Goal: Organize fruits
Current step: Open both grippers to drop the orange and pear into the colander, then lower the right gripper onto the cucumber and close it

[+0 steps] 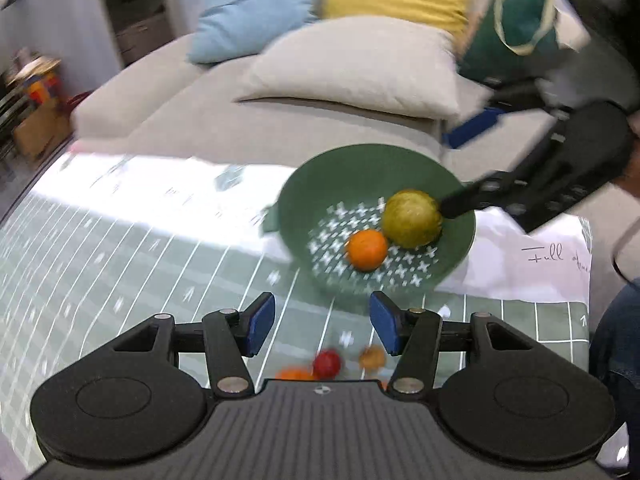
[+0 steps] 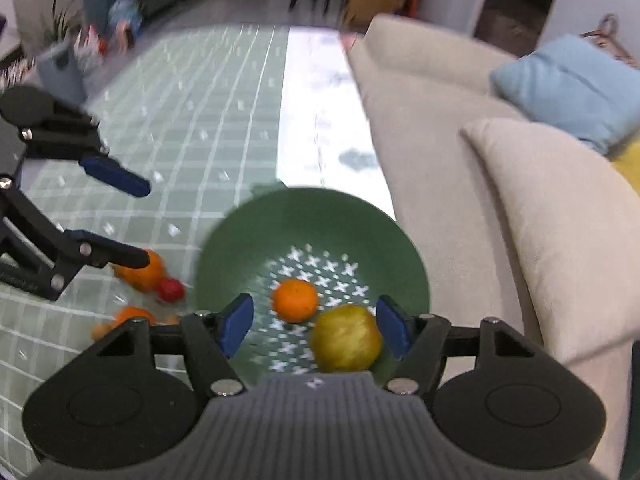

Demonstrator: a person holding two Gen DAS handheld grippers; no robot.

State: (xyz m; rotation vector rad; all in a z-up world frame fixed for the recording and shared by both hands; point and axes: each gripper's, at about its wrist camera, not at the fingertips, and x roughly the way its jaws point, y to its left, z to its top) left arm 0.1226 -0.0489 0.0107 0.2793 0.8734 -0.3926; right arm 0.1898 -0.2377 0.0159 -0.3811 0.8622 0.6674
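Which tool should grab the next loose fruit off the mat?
Left. The left tool hangs open right over the loose red fruit and oranges on the mat, while the right tool sits over the green colander.

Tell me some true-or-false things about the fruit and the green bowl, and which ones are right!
1. The green bowl has two fruits inside. True: an orange and a yellow-green fruit.
2. A banana lies in the bowl. False: none is visible.
3. The left gripper squeezes a fruit. False: its jaws are open and empty.
4. More fruit, including a small red fruit, sits on the mat outside the bowl. True.
5. The right gripper is shut tight. False: it is open.
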